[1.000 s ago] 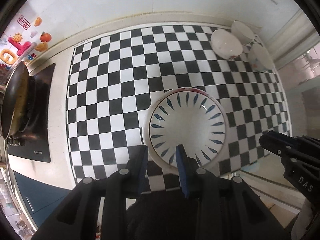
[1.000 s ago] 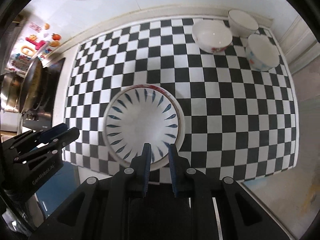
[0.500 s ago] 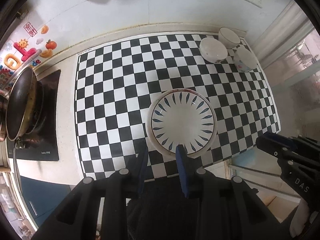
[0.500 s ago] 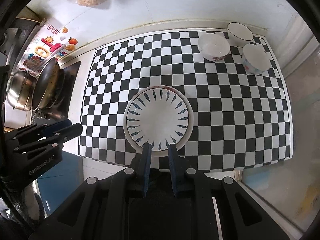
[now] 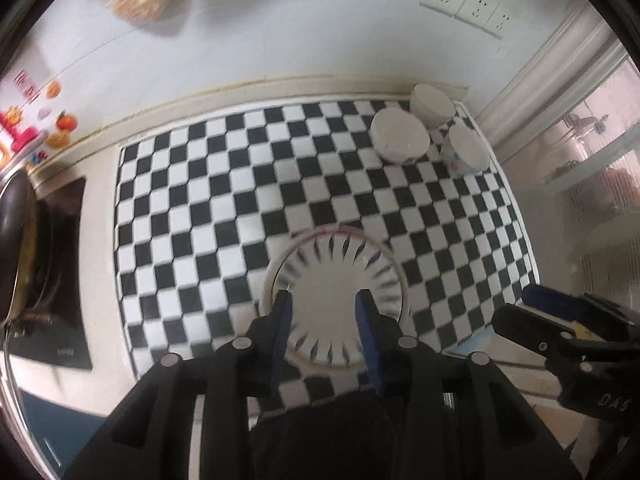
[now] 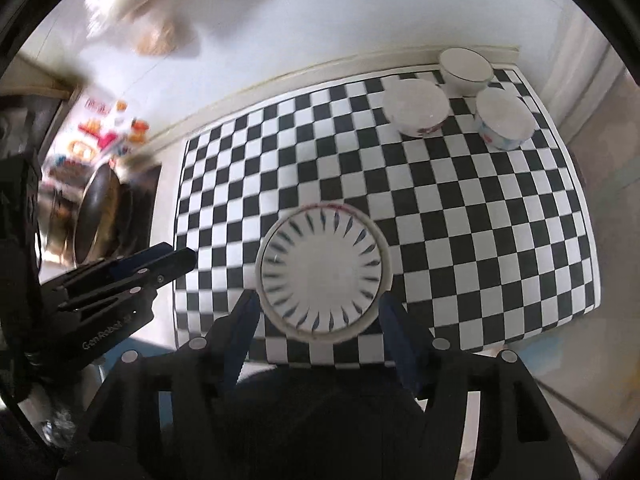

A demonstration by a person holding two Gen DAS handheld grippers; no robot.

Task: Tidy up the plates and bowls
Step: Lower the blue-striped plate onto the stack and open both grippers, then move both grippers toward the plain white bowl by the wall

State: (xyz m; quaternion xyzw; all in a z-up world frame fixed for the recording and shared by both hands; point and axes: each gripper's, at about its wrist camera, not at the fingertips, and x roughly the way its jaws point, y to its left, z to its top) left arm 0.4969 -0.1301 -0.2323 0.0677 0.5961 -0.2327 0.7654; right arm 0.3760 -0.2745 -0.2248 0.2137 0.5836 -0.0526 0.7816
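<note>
Checkered cloth (image 5: 224, 184) in black and white is spread over the counter (image 5: 100, 208) and covers most of it. A dark stove top (image 5: 60, 320) is set at the left end of the counter, and a pan (image 5: 16, 240) is seen resting on it.

A white plate (image 6: 322, 276) with thin blue marks around its rim is laid on the cloth, close to the near edge and about midway along it. It looks to be stacked on a second plate, but this cannot be told for sure.

Three white bowls are kept close together in the far right corner of the cloth. The widest bowl (image 6: 416, 108) is placed furthest left. A plain bowl (image 6: 466, 68) is set behind it, by the wall. A dotted bowl (image 6: 502, 118) is placed by the right edge.

The right gripper (image 6: 320, 308) is held above the near edge of the plate. Its jaws are spread wide, wider than the plate, and nothing is held. The left gripper (image 5: 324, 304) is held over the same plate with its jaws apart, and nothing is held there either.
</note>
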